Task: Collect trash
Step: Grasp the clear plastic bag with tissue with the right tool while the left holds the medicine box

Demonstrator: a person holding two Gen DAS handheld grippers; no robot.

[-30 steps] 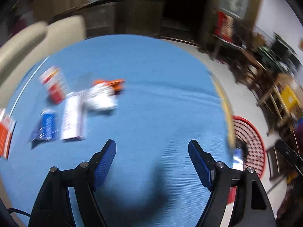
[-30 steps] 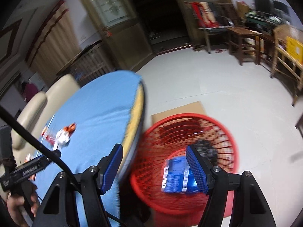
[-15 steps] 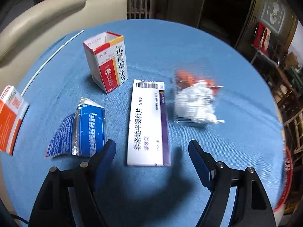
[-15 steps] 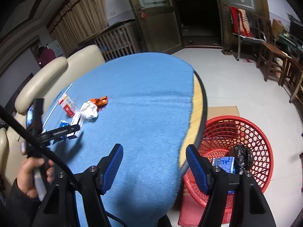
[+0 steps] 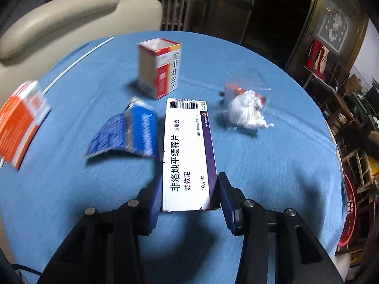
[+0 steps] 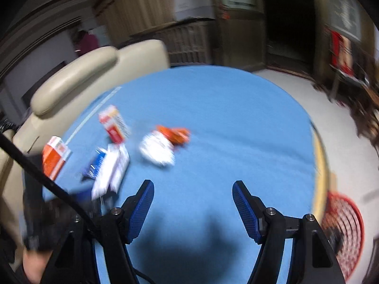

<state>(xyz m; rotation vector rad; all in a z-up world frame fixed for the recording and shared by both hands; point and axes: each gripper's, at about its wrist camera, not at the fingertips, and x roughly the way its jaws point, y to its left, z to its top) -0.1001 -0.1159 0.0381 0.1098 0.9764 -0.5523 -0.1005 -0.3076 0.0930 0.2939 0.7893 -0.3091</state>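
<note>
Carton (image 5: 188, 156) sits between closing pads of left hand-held gripper (image 5: 188, 197).

The left gripper (image 5: 188, 195) is a matte black plastic frame with two angular arms, each carrying a round silver screw head near the knuckle and another farther out. Its fingers (image 5: 226, 198) are faced with ribbed, deep-blue pads. The right gripper (image 6: 193, 203) is built the same: black arms, silver screws, blue textured finger pads (image 6: 244, 207). A thin black cable (image 6: 42, 175) crosses its view diagonally. At lower left, a blurred dark cuff, possibly a sleeve (image 6: 35, 239), shows.
</note>
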